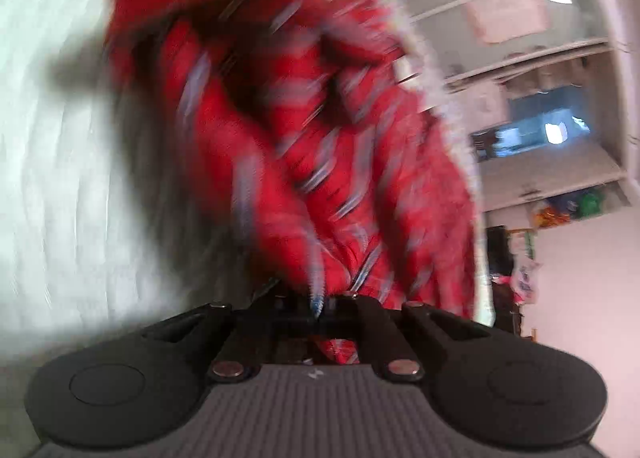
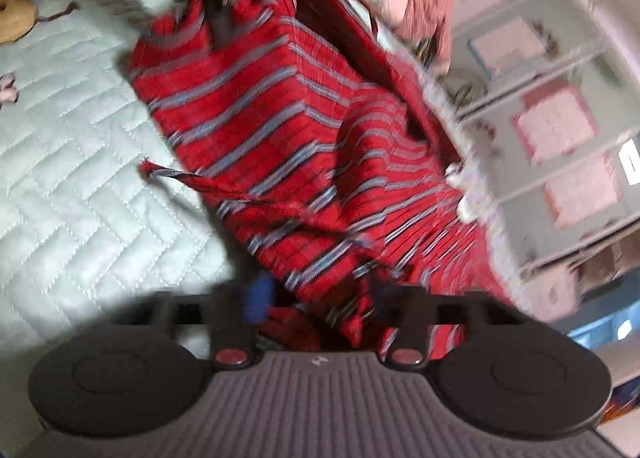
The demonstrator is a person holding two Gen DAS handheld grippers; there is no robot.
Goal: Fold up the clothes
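Nearest the lens in both views: ribbed grey gripper housing, red cloth bunched right against it. Red striped garment is the largest thing, spread from upper centre to lower right of the right wrist view over a pale quilted bed cover; its far part is lifted, blurred. Left gripper, bottom centre: jaws closed, pinching a fold of the garment's edge. Right gripper: jaws nearly closed, cloth between them; pads look pressed on it, blur leaves some doubt. Judged soft, light, limp, non-slippery; will sag and crease freely. Best taken at hems or corners, held taut between both grips. Loose drawstring trails at centre left.
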